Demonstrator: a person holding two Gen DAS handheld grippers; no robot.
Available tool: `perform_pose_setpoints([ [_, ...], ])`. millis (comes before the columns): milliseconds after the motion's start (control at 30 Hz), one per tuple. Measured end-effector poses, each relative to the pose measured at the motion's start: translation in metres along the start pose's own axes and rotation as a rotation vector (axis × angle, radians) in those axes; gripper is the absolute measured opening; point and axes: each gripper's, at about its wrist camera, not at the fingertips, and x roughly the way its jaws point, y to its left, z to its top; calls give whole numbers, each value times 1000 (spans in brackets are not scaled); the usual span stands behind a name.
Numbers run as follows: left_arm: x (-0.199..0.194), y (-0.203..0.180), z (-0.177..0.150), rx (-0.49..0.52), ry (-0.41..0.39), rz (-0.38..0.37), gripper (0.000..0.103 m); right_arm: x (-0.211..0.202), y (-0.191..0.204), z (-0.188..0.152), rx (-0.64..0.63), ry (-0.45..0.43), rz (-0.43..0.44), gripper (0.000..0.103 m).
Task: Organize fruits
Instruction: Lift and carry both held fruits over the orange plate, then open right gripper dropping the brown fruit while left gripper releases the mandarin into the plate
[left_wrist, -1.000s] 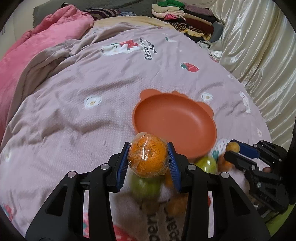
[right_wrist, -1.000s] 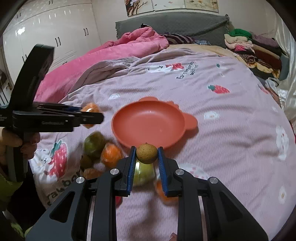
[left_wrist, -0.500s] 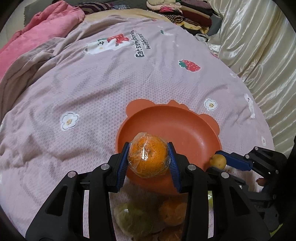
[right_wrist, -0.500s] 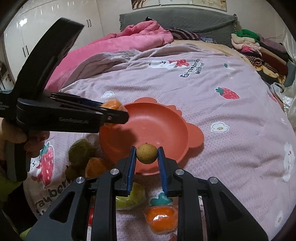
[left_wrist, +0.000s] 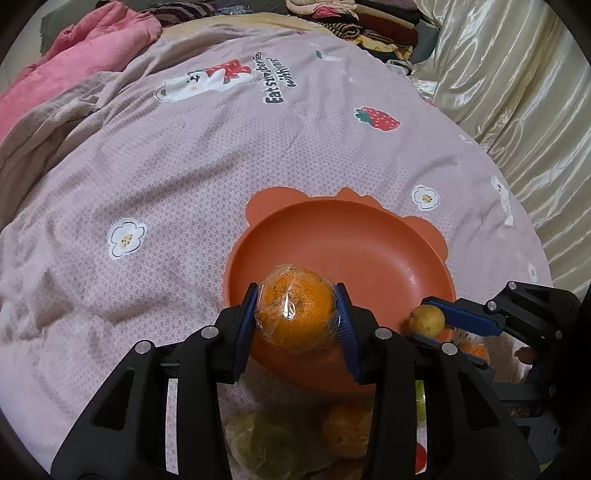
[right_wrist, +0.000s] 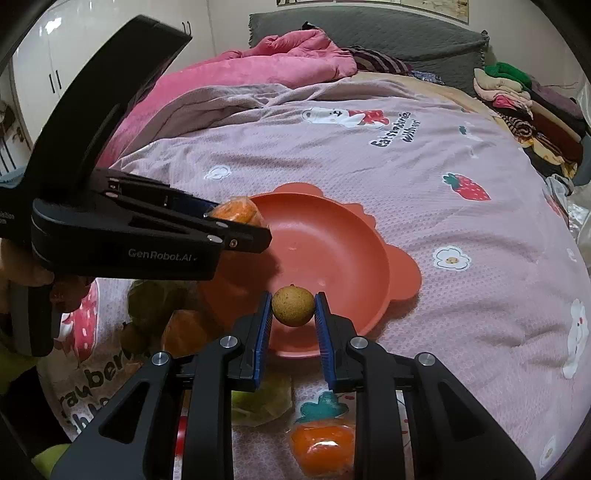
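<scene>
I have brought both grippers from the fruit pile to over the orange bowl (left_wrist: 406, 236) — left gripper (left_wrist: 295, 314) clamps the wrapped orange (left_wrist: 295, 314), right gripper (right_wrist: 293, 308) clamps the small brown fruit (right_wrist: 293, 305) — ready for release.

Your right gripper (right_wrist: 292, 320): jaws clamped on small round brown fruit (right_wrist: 293, 306), held over near rim of orange bowl (right_wrist: 354, 295). Your left gripper (right_wrist: 236, 230) enters from left, jaws gripping plastic-wrapped orange (right_wrist: 236, 211) above bowl's left edge. Bowl rests on pink printed bedspread (right_wrist: 424, 166). Loose fruit on bedspread near bowl: green fruit (right_wrist: 155, 299) at left, wrapped orange fruit (right_wrist: 321, 448) below your right jaws.
</scene>
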Motion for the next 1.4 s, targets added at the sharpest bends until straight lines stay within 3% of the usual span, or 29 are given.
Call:
perform_pose_setpoints([
  [700,2,3,-3,0,5,2,32,8,5,-1,-4,19,-1,24],
  [767,2,3,-3,-1,6,1,32,6,4,-2,1,14,-2,31],
  [1400,-14,5,-5,-8,-44,14,40,-20,3,-11,33,-27,-15,42],
])
